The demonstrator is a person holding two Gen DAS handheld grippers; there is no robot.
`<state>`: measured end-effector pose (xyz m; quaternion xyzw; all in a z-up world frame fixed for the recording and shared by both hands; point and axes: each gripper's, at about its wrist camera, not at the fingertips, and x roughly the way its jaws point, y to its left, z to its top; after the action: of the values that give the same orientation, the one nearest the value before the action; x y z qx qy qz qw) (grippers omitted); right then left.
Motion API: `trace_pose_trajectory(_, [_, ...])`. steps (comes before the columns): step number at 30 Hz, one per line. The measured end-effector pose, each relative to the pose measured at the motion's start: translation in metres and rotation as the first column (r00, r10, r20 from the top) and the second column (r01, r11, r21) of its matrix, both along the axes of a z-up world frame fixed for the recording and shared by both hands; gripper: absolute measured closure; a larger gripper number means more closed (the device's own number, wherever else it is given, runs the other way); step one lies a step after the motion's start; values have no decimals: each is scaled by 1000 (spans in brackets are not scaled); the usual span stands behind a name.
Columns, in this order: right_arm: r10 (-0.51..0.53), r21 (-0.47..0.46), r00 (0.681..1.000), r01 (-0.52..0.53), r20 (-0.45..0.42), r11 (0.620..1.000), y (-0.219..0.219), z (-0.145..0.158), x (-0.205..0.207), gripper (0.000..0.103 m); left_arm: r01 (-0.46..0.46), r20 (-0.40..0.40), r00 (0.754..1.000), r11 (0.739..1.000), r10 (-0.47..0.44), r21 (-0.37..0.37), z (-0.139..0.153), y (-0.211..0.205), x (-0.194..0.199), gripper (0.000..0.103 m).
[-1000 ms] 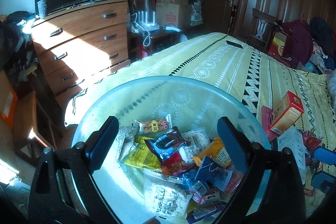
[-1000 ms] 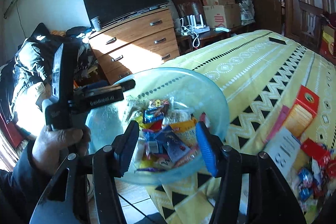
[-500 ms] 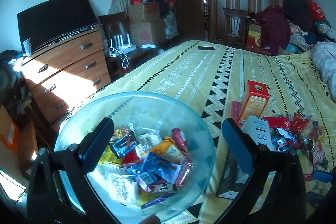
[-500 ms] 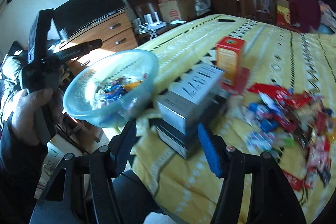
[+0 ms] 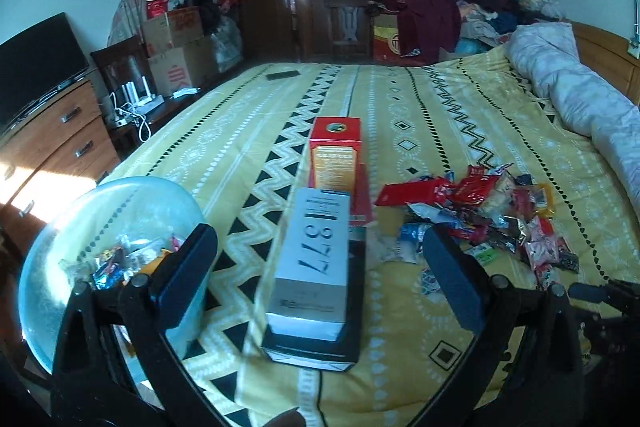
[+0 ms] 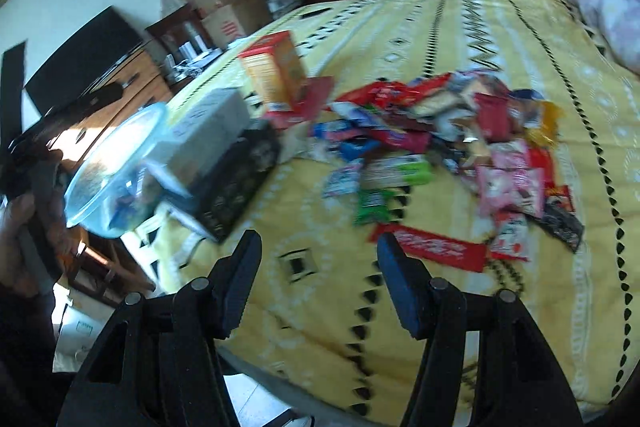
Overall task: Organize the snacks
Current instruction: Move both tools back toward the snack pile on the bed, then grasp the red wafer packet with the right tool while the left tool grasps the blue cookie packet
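A clear blue bowl holding several wrapped snacks sits at the bed's left edge, beside my left gripper's left finger. My left gripper is open wide, with nothing between its pads. Beyond it a white box lies on a black box, and a red-orange carton stands behind them. A heap of loose snacks covers the bedspread to the right. My right gripper hovers over bare bedspread short of the snack heap; its jaws are closing on nothing. The bowl appears far left.
A yellow patterned bedspread covers the bed. A rolled quilt lies at its right. A wooden dresser and cardboard boxes stand to the left. A dark flat device lies at the far edge. A hand holds the left tool.
Both views have swung right, away from the bowl and over the bed. The bowl has slid to the left edge of each view. The boxes and snack heap have come into view.
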<state>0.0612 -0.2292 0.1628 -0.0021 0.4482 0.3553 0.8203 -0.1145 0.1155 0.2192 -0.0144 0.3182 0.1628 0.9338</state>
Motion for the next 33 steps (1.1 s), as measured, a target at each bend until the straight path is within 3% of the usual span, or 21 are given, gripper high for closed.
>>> trace_pose_trajectory(4, [-12, -50, 1000, 13, 23, 999, -5, -1, 56, 47, 22, 8, 1000, 999, -21, -31, -5, -6, 11, 0])
trace_pose_trajectory(8, [61, -112, 997, -55, 54, 992, 29, -2, 122, 47, 1, 26, 1000, 998, 1, -64, -5, 3, 15, 0])
trace_pose_trajectory(13, [166, -227, 986, -156, 26, 961, 100, -27, 212, 47, -21, 35, 999, 997, 24, -73, -5, 15, 15, 0])
trace_pose_trajectory(16, [214, -259, 976, -218, -44, 941, 152, -48, 264, 47, -37, 24, 999, 997, 38, -65, -9, 22, 20, 0])
trace_pose_trajectory(19, [264, -302, 962, -271, -65, 914, 204, -68, 293, 47, -46, 5, 999, 996, 47, -77, -14, 31, 25, 0])
trace_pose_trajectory(23, [301, -364, 943, -333, -141, 870, 256, -110, 314, 47, -53, -16, 999, 994, 52, -91, -21, 38, 28, 0])
trace_pose_trajectory(25, [314, -390, 931, -363, -185, 846, 269, -135, 316, 38, -55, -25, 998, 993, 52, -108, -24, 40, 29, 0])
trace_pose_trajectory(28, [297, -325, 902, -397, -314, 859, 265, -145, 311, 35, -45, -20, 999, 991, 43, -126, -23, 39, 26, 0])
trace_pose_trajectory(29, [333, -333, 881, -442, -336, 833, 262, -145, 299, 35, -41, -14, 999, 991, 40, -130, -21, 38, 24, 0])
trace_pose_trajectory(31, [414, -464, 848, -528, -331, 711, 251, -151, 260, 35, -31, -5, 1000, 989, 31, -144, -19, 37, 21, 0])
trace_pose_trajectory(33, [435, -475, 828, -559, -353, 680, 228, -150, 236, 35, -19, 2, 1000, 988, 19, -151, -17, 34, 18, 0])
